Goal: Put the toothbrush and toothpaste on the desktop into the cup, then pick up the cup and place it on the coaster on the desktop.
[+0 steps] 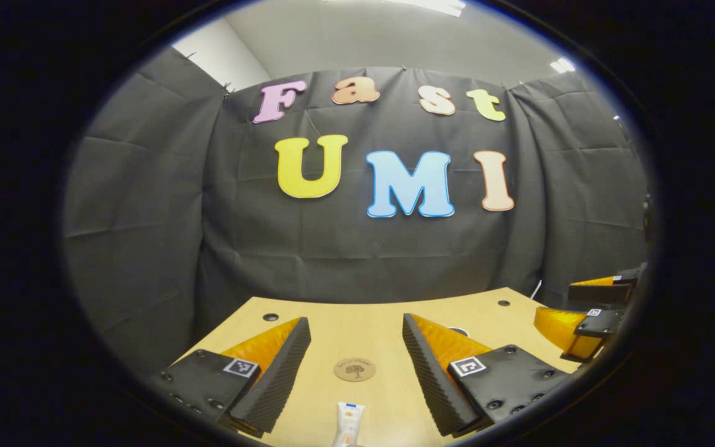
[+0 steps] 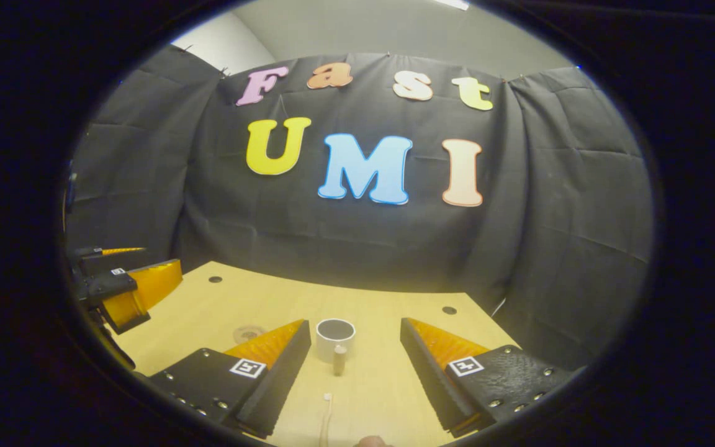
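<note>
Pale wood desktop (image 2: pixel 395 310); round cup (image 2: pixel 335 338); both ribbed tongs, left (image 1: pixel 356 366) and right (image 2: pixel 355 363), spread apart.

Your right hand-held gripper (image 2: pixel 355 366) hangs spread wide above the desk (image 2: pixel 395 310). Between its fingers stands the white cup (image 2: pixel 335 338), a small upright object touching its front. The toothbrush (image 2: pixel 325 417) lies nearer you.

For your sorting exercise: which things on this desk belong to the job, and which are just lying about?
Job: toothpaste; toothbrush; cup; coaster; left gripper; right gripper.

Lying about: small upright object before the cup; desk.
</note>
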Motion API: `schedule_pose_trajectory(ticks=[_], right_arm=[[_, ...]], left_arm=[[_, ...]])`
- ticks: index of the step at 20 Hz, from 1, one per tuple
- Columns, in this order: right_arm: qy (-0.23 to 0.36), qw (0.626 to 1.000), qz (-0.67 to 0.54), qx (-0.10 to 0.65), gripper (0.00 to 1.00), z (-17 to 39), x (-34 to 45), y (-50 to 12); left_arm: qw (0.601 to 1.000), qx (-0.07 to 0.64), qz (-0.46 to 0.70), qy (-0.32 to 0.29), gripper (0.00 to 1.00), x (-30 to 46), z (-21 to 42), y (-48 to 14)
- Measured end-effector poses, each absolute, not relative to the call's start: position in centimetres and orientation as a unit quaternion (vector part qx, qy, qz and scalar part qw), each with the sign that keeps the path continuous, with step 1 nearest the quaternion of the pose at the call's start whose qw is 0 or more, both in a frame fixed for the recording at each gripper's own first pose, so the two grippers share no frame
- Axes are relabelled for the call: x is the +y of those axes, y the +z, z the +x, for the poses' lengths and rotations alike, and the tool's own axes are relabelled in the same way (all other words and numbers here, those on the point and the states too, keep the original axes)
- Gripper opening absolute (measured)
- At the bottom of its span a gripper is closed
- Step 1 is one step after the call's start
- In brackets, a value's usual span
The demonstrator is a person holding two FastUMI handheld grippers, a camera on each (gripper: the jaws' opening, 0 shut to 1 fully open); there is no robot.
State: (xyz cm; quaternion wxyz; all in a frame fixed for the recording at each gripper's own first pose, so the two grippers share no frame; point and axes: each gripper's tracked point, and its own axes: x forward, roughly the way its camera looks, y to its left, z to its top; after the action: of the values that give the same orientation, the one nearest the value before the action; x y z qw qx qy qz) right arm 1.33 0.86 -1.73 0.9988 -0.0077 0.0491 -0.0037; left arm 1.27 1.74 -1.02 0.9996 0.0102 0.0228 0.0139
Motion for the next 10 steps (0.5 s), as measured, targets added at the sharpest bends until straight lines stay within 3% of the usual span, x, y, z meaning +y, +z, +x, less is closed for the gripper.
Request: schedule_pose_trajectory(ticks=[10], right_arm=[[0.013, 0.986, 0.014, 0.164, 0.91, 1.6, 1.9, -8.3]], left_arm=[[0.983, 0.179, -0.022, 0.017, 0.96, 3.1, 2.8, -10.4]])
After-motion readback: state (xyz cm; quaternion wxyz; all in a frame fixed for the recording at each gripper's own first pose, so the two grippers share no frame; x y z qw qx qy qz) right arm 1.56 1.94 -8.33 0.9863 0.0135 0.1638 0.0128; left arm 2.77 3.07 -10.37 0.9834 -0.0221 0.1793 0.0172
